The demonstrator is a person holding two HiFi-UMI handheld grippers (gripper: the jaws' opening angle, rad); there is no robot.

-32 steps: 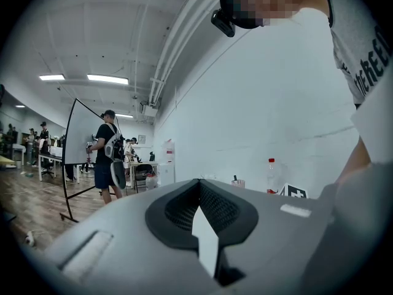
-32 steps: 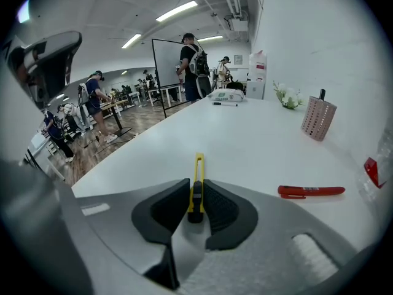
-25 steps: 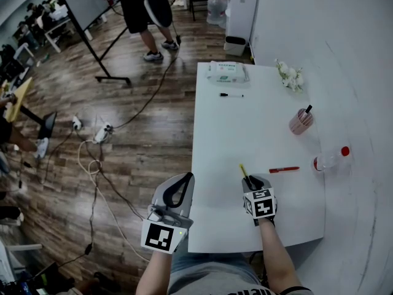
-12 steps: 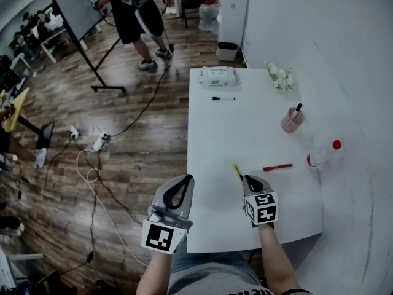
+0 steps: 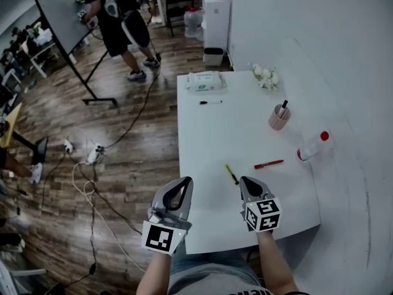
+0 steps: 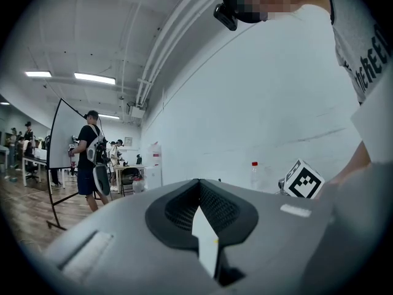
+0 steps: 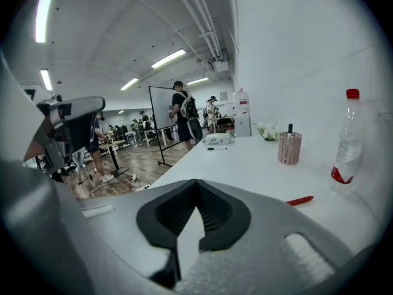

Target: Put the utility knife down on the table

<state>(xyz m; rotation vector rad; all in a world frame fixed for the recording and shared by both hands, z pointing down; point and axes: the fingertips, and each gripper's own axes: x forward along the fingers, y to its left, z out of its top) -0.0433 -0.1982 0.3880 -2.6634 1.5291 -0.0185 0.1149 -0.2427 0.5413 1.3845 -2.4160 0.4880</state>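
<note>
The slim yellow utility knife (image 5: pixel 231 174) now lies flat on the white bench (image 5: pixel 209 134), in its near half, midway between the side edges. A second ago the right claw (image 5: pixel 247 182) held it. That claw has drawn back just clear, jaws together on nothing, like the left claw (image 5: pixel 182 186). The put-down looks done.

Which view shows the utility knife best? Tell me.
Head view: the yellow utility knife lies in full sight on the table, just ahead of the right hand-held gripper. Neither gripper view shows it.
</note>
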